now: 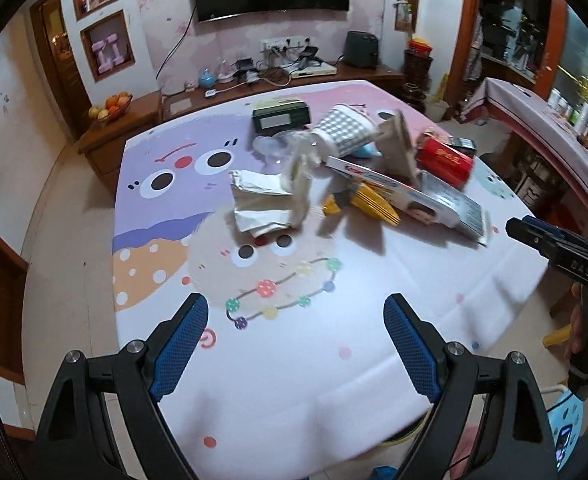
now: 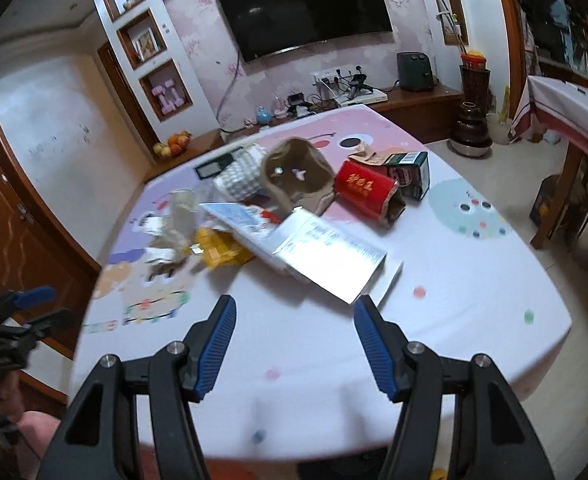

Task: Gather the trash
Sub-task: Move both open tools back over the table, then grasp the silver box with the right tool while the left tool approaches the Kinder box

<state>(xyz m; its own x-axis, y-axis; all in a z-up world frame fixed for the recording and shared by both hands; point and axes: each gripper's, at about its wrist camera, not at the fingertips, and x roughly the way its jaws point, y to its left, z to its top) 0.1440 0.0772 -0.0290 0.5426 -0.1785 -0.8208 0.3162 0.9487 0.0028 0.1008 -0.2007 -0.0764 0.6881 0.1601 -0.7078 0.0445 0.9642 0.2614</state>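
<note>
Left wrist view: left hand-held gripper [image 1: 296, 344] hangs over the near part of the surface covered with a cartoon-print cloth [image 1: 277, 384], jaws spread wide, nothing between them. The trash sits in a heap past the cloth's beaded-necklace print: crumpled white-and-silver foil wrapper [image 1: 259, 204] nearest, a twisted off-white tissue [image 1: 300, 178] lying on it, a yellow crinkled snack packet [image 1: 374, 202] just right of the wrapper, a long flat white carton [image 1: 406, 192] beyond that, a grey-checked paper cup on its side [image 1: 344, 130] behind, a red cardboard box [image 1: 446, 158] to the far right. The other tool pokes in at the right edge with a hand on it. Right wrist view: right hand-held gripper [image 2: 294, 344] also parted and empty, near edge of the surface; the flat silver-and-white carton [image 2: 330, 258] lies just ahead of its fingertips, not touching. A brown paper cup, mouth open [image 2: 298, 178], and the red box [image 2: 368, 190] are behind the carton, a dark green small box [image 2: 412, 170] beside the red one. Handling guess: all light, dry; wrapper and tissue soft, crush easily, pinch anywhere in the bulk. Carton stiff but thin, best taken by an overhanging edge. Cups will collapse, grip the rim wall. Foil may slip.
</note>
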